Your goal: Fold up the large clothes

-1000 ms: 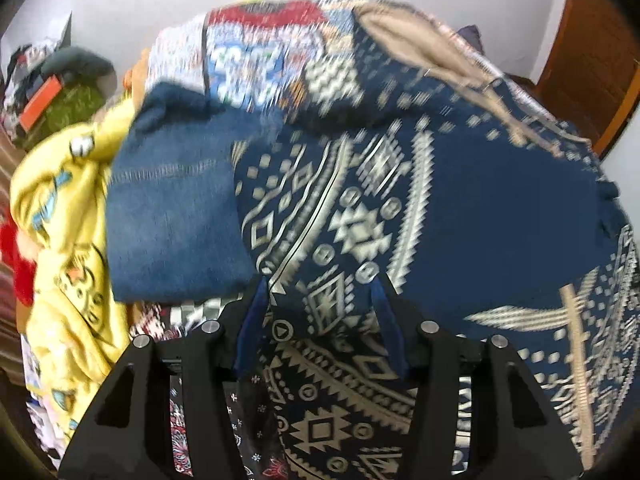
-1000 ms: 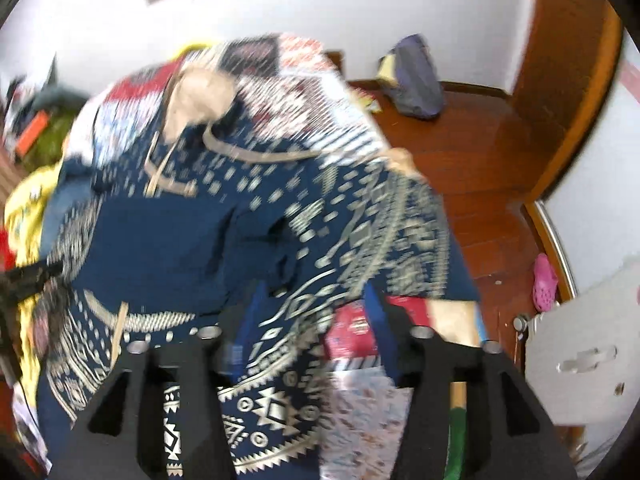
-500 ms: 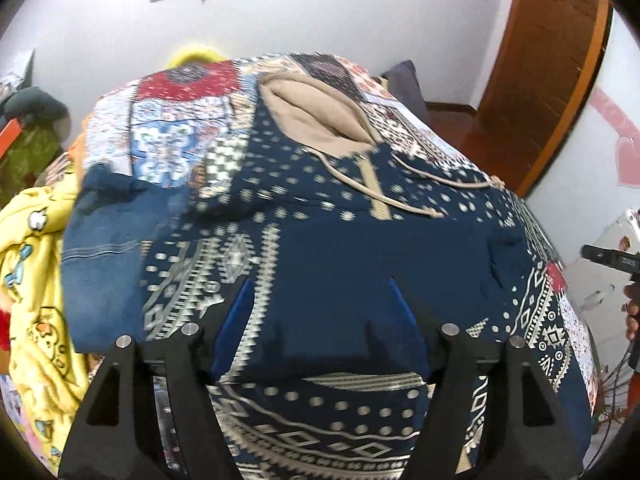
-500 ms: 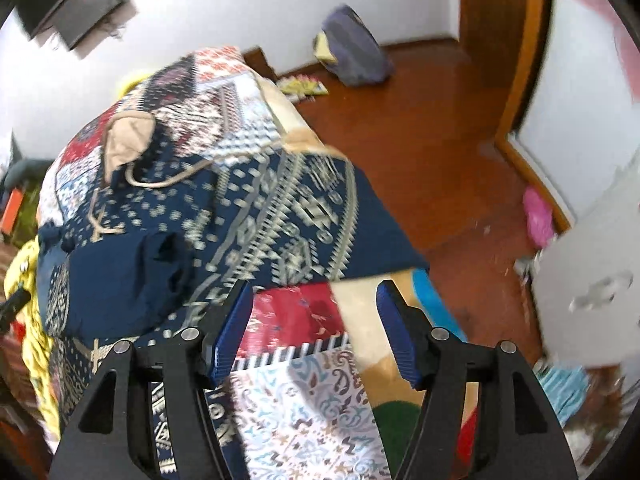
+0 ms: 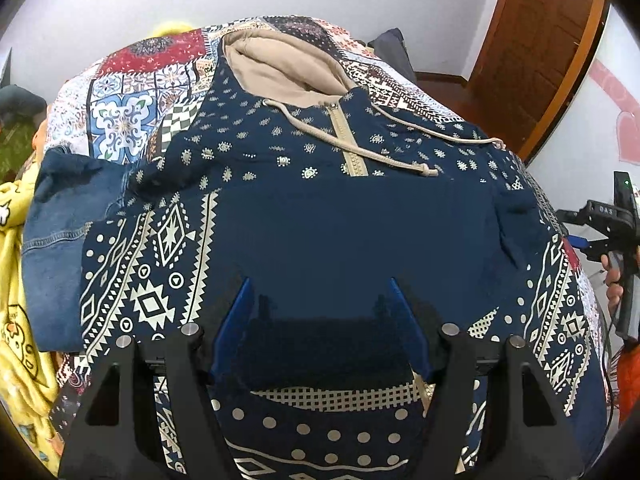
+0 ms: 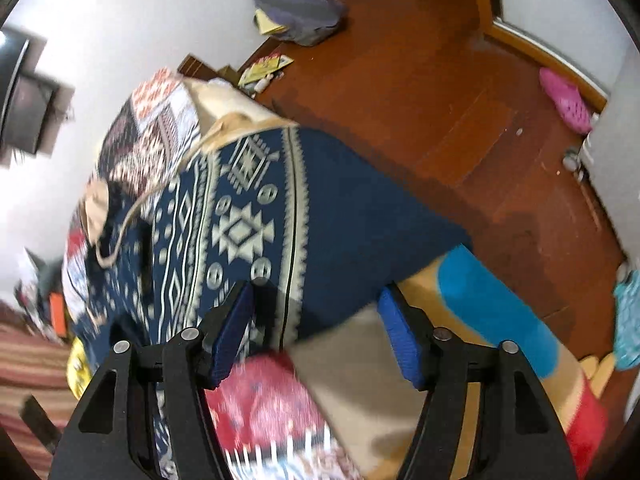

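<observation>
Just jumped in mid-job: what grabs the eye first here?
A navy patterned hoodie lies spread face up across the patchwork bedspread, its beige hood at the far end. Folded jeans lie along its left edge. The right gripper, opening and empty, hovers over the hoodie's sleeve at the bed's edge.

Saw home bedroom: patchwork bedspread (image 5: 128, 116) on bed, wooden door (image 5: 536, 52), wood floor (image 6: 440, 100), pink slipper (image 6: 566, 100).
</observation>
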Demonstrator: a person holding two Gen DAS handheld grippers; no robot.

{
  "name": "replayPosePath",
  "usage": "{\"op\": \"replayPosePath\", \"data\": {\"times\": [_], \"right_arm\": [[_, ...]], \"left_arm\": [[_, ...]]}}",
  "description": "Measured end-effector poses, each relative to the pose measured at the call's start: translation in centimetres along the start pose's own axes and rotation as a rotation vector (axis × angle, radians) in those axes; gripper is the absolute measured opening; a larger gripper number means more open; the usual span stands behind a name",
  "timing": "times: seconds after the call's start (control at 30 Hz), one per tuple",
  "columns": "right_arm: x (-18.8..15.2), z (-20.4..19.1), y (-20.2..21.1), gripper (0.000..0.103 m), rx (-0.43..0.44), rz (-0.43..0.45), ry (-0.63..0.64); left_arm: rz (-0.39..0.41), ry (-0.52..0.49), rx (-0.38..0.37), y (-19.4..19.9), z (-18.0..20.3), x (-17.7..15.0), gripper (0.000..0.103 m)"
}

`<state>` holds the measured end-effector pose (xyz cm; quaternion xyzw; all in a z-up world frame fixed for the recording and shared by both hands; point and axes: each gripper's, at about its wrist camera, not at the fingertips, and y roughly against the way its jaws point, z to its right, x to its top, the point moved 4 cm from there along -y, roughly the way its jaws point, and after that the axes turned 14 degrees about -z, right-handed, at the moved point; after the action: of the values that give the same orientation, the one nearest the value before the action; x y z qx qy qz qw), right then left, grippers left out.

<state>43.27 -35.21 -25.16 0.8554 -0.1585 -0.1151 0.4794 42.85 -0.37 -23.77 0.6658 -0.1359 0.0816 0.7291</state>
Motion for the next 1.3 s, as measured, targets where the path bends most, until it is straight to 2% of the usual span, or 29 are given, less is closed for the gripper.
{"op": "replayPosePath", "data": {"times": [0.13, 0.2, 0.23, 0.27, 0.33, 0.47, 0.6, 0.77, 0.9, 1.03, 1.1, 1.3], "right_arm": [[1.1, 0.0, -0.4, 0.059, -0.009, 0.047, -0.037], [1.5, -0.4, -0.4, 0.051, -0.044, 0.083, -0.037], [1.6, -0.7, -0.3, 0.042, -0.064, 0.097, -0.029], [1.5, -1.1, -0.1, 0.028, -0.093, 0.120, -0.016], [1.7, -1.4, 0.2, 0.011, -0.124, 0.145, 0.007], [1.2, -3.1, 2.1, 0.008, -0.157, 0.211, 0.065], [0.4, -5.2, 5.0, 0.008, -0.134, 0.272, 0.133], [-1.8, -10.7, 9.4, 0.007, -0.097, 0.346, 0.287], [-4.2, -15.4, 10.5, 0.007, -0.074, 0.369, 0.419], [-7.3, -19.9, 9.7, 0.007, -0.041, 0.342, 0.541], [-8.3, -21.0, 8.5, 0.007, -0.032, 0.314, 0.576], [-10.7, -22.9, 1.5, 0.007, -0.101, 0.164, 0.647]], "left_arm": [[0.002, 0.011, -0.002, -0.2, -0.4, -0.1, 0.068], [0.001, 0.015, 0.009, -0.2, -0.6, -0.3, 0.068], [0.001, 0.016, 0.011, -0.1, -0.7, -0.4, 0.068], [0.001, 0.017, 0.012, -0.1, -0.8, -0.5, 0.068], [-0.003, 0.022, 0.014, 0.0, -1.0, -0.7, 0.068], [0.005, 0.033, 0.017, 0.7, -1.5, -1.1, 0.068], [0.027, 0.041, 0.008, 1.9, -1.7, -1.4, 0.068], [0.059, 0.035, 0.001, 3.8, -1.8, -1.9, 0.068], [0.091, 0.030, -0.005, 5.4, -1.9, -2.4, 0.068], [0.103, 0.030, -0.013, 6.4, -2.2, -2.8, 0.068], [0.109, 0.032, -0.014, 6.7, -2.4, -3.1, 0.068], [0.107, 0.036, -0.014, 7.1, -3.3, -4.3, 0.068]]}}
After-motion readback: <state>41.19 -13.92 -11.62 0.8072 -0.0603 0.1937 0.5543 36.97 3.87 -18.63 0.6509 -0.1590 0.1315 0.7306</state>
